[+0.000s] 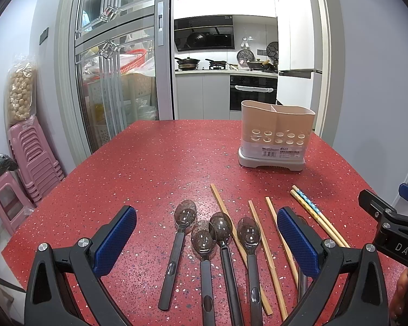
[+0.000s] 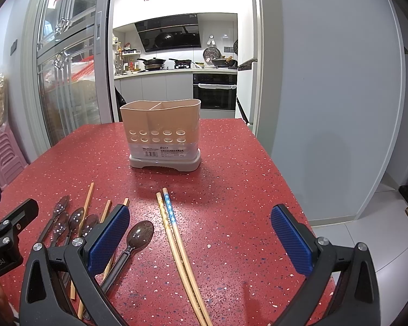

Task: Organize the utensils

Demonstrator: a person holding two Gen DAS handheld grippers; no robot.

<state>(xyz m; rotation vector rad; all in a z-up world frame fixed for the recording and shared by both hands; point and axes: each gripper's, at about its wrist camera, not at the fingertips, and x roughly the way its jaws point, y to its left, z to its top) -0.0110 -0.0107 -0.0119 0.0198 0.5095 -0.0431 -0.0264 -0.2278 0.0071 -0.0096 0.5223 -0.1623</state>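
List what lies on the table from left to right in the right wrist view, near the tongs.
Cluster of dark spoons → plain wooden chopsticks → lone dark spoon → pair of blue-patterned chopsticks. The pink utensil holder stands farther back, above that pair.

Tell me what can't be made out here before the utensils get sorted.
- Utensil holder interior: hidden by its own front wall in both views.
- Holder label text: too small to read.
- Fifth spoon: left wrist view, behind a blue finger pad.
- Spoon and chopstick handle ends: cut off by the bottom edge.
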